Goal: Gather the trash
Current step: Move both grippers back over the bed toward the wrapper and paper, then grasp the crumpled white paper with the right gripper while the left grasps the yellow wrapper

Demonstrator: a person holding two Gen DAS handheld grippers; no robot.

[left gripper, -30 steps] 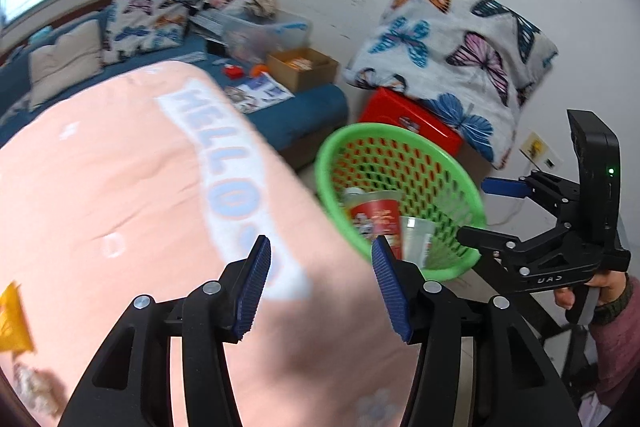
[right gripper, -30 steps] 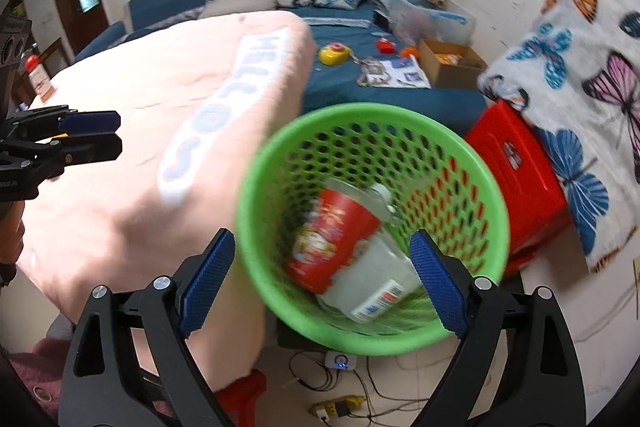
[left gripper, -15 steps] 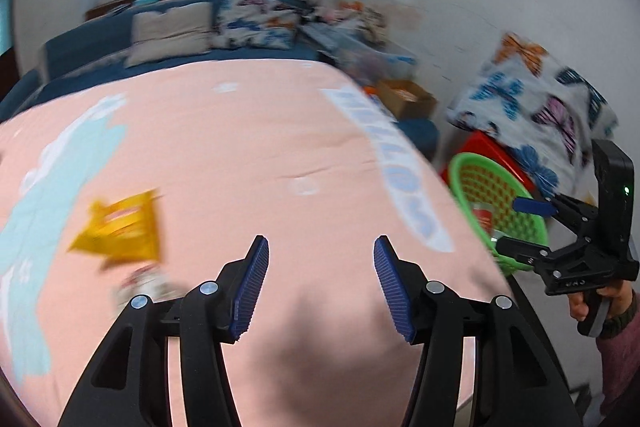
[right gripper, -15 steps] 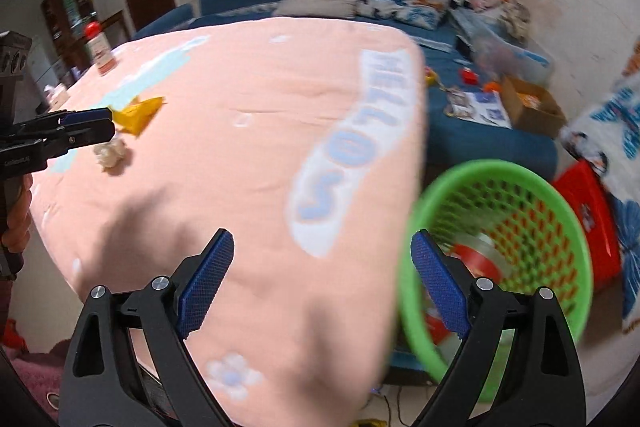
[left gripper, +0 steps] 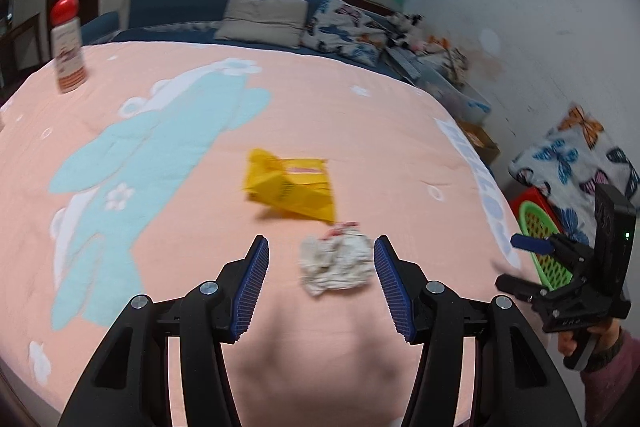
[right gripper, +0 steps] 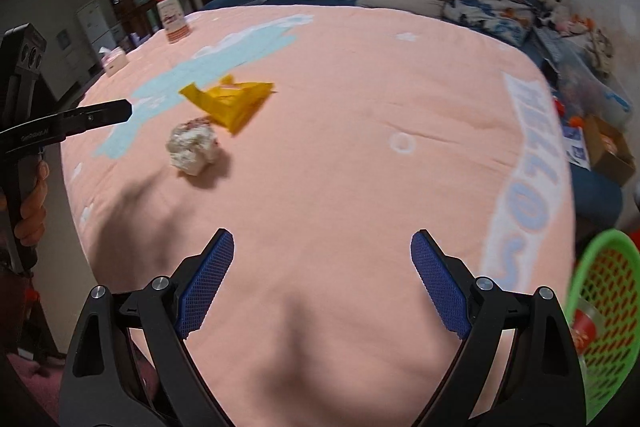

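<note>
A crumpled white paper ball (left gripper: 335, 263) lies on the pink bedspread (left gripper: 360, 147), and it also shows in the right wrist view (right gripper: 192, 146). A yellow wrapper (left gripper: 292, 187) lies just beyond it, also seen in the right wrist view (right gripper: 230, 99). My left gripper (left gripper: 320, 287) is open and empty, its fingers either side of the paper ball and a little short of it. My right gripper (right gripper: 322, 287) is open and empty over the bed's near part. The green basket (right gripper: 604, 327) holds a red cup (right gripper: 582, 327) at the bed's right side.
A bottle with a red cap (left gripper: 68, 47) stands at the bed's far left corner. A tissue box (right gripper: 114, 61) lies near it. Pillows (left gripper: 262, 19) and a blue sofa are behind the bed. A cardboard box (right gripper: 610, 147) and a butterfly cushion (left gripper: 576, 155) are on the right.
Both grippers swung left from the green basket to the bed. The paper ball and yellow wrapper now lie ahead of my left gripper. The basket has slid to the right edge.
</note>
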